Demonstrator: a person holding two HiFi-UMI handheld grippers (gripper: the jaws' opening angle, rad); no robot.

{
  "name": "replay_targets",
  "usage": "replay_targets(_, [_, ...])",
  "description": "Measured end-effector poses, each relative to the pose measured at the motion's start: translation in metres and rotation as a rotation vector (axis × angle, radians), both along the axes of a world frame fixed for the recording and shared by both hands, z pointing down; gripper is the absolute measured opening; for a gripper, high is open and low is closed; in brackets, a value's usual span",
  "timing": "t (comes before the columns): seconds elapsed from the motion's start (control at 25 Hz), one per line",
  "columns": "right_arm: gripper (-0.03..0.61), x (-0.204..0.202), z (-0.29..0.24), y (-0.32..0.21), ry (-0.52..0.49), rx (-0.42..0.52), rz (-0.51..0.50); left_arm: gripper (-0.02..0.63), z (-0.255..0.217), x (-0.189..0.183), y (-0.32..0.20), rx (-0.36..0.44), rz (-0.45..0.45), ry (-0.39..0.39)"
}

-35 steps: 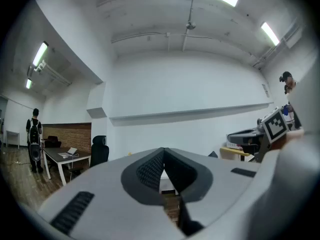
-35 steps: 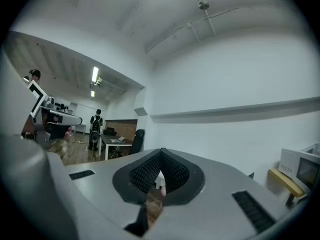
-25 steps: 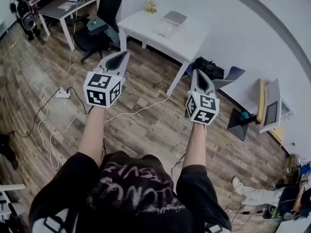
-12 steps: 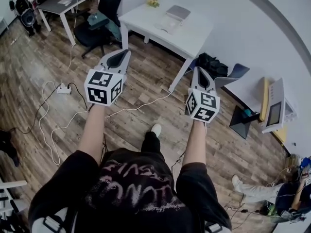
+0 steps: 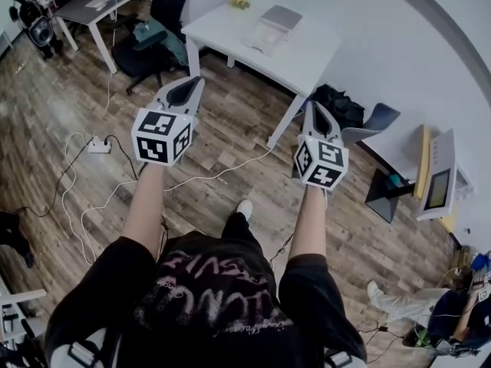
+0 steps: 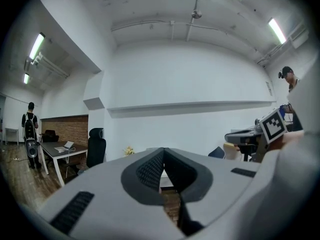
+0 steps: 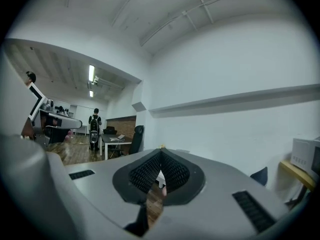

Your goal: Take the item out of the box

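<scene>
A pale open box (image 5: 267, 34) with a grey lid lies on the white table (image 5: 311, 61) ahead; what is inside it cannot be made out. In the head view my left gripper (image 5: 197, 81) is held out level over the wooden floor, short of the table's near left leg. My right gripper (image 5: 312, 106) points at the table's right end. Both are shut with nothing between the jaws. The left gripper (image 6: 163, 150) and the right gripper (image 7: 161, 152) show their ribbed pads meeting at the tips in their own views.
A black office chair (image 5: 165, 6) and a grey desk (image 5: 92, 2) stand at the back left. White cables and a power strip (image 5: 98, 147) lie on the floor to the left. A black bag (image 5: 337, 106) and a blue chair (image 5: 376, 117) sit right of the table. A person (image 5: 414, 309) sits on the floor at lower right.
The person has stepped toward the white table, and a shoe has come into view below. Both grippers went forward together, still shut and empty.
</scene>
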State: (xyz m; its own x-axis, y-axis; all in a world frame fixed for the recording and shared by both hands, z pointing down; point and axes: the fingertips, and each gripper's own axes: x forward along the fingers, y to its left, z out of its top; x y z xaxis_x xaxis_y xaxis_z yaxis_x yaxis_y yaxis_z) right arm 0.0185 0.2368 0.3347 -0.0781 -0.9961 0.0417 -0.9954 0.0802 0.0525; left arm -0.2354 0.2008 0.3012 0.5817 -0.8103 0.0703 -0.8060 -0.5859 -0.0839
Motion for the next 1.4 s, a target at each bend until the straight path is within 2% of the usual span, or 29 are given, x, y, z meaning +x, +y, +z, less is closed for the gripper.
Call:
replay_targets(0.48, [0.008, 0.059, 0.017, -0.119, -0.016, -0.05, -0.026, 0.002, 0.014, 0.06, -0.109, -0.043, -0.027, -0.036])
replay_targets(0.8, [0.008, 0.099, 0.018, -0.194, -0.008, -0.053, -0.066, 0.002, 0.013, 0.104, -0.174, -0.051, -0.057, -0.043])
replay_targets(1.04, [0.008, 0.12, 0.025, -0.235, 0.002, -0.069, -0.101, 0.002, 0.016, 0.128, -0.206, -0.055, -0.086, -0.055])
replay_targets(1.4, [0.008, 0.129, 0.025, -0.262, -0.015, -0.041, -0.119, 0.002, 0.013, 0.14, -0.229, -0.041, -0.097, -0.071])
